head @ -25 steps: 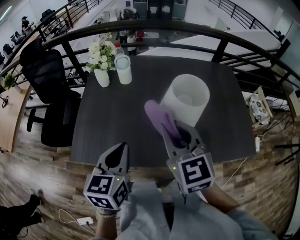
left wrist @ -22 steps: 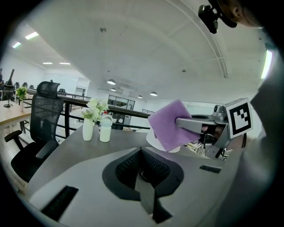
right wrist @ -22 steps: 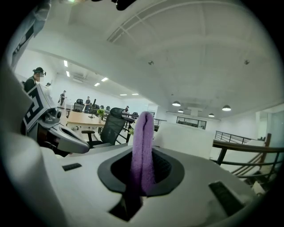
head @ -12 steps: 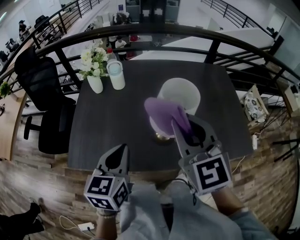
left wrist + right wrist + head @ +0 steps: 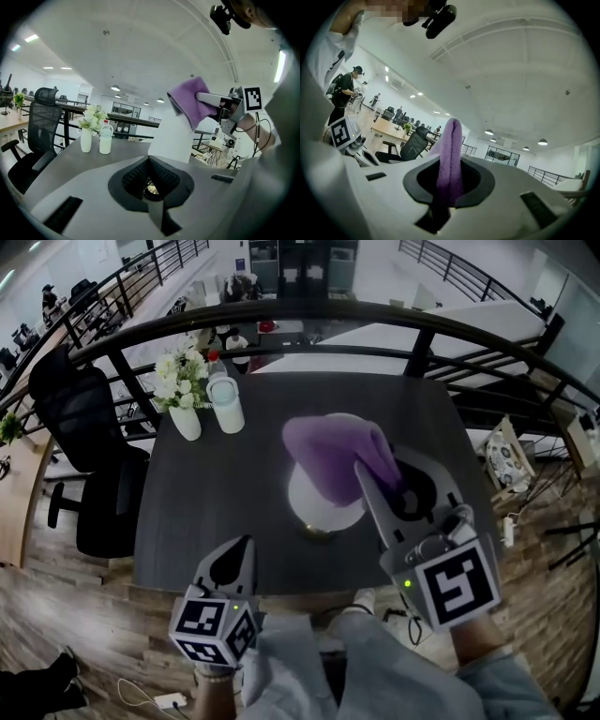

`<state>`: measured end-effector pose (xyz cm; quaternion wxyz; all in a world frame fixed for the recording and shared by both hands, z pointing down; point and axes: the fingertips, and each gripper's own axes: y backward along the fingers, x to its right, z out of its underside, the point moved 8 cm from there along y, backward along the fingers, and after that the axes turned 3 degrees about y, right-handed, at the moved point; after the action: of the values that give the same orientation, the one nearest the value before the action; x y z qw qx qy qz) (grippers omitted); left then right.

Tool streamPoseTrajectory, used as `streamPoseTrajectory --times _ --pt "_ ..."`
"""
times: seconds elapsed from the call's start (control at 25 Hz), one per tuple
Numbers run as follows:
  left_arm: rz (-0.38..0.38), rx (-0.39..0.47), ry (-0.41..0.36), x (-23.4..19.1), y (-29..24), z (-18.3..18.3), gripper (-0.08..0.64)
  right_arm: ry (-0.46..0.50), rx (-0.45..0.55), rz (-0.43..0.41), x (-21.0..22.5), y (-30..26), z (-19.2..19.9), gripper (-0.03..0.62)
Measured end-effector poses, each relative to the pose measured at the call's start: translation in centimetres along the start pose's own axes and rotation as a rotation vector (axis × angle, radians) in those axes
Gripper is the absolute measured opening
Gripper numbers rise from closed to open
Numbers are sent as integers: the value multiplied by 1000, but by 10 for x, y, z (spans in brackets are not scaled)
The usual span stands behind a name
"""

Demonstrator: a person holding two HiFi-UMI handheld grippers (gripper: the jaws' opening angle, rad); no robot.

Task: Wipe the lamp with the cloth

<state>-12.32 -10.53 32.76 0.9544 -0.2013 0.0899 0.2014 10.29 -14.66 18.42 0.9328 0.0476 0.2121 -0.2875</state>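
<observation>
Purple cloth [image 5: 333, 442] is the thing to watch, but I'll sweep from the left. Black office chair [image 5: 89, 446] sits off the edge of the dark tabletop [image 5: 216, 493], beyond it on the wood floor. On the far left corner stands a white vase of pale flowers [image 5: 183, 409], and just beside it a white bottle [image 5: 227, 404] with a rounded cap. I can't read any print on it.

Nearer me, my left tongs [image 5: 246, 542] hang low over the near edge, jaws pressed together with nothing between them. Their cube carries black-and-white square markers.

Centre now: the lamp [image 5: 319, 502], a plain white drum shade on a small brass-coloured base [image 5: 316, 532], stands upright in the middle of the tabletop. The cloth is soft and folded, draped over the top of the shade and hiding most of its rim from my head view.

Right side: my right tongs [image 5: 367, 472] are clamped on that cloth, a fold pinched upright between the jaws. A dark railing [image 5: 281, 315] curves behind the tabletop.
</observation>
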Motion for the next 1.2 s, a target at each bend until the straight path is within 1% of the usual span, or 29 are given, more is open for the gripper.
streamPoseTrajectory --times 0.24,0.36,0.48,0.56,0.64,0.84,0.96,1.12,1.2 --pt "-26 9 12 13 -7 -4 3 115 74 10 42 -13 -19 50" --pt "-51 18 15 16 -9 -4 2 163 103 18 63 -22 -25 50" --pt "-78 23 35 24 -11 -4 2 206 132 20 83 -32 -23 50" --pt "-99 29 39 27 -13 -3 2 214 150 -1 90 -41 -17 49" --pt "-118 29 53 28 -15 -2 2 198 162 -42 93 -52 -9 50" --pt "-165 25 88 40 -17 0 2 110 190 -174 102 -72 17 49" --pt "-196 25 104 45 -19 3 2 85 203 -258 106 -85 33 51" --pt "-230 17 119 48 -20 7 2 60 190 -383 99 -99 56 49" --pt "-244 18 123 46 -22 7 2 31 183 -453 94 -106 67 49"
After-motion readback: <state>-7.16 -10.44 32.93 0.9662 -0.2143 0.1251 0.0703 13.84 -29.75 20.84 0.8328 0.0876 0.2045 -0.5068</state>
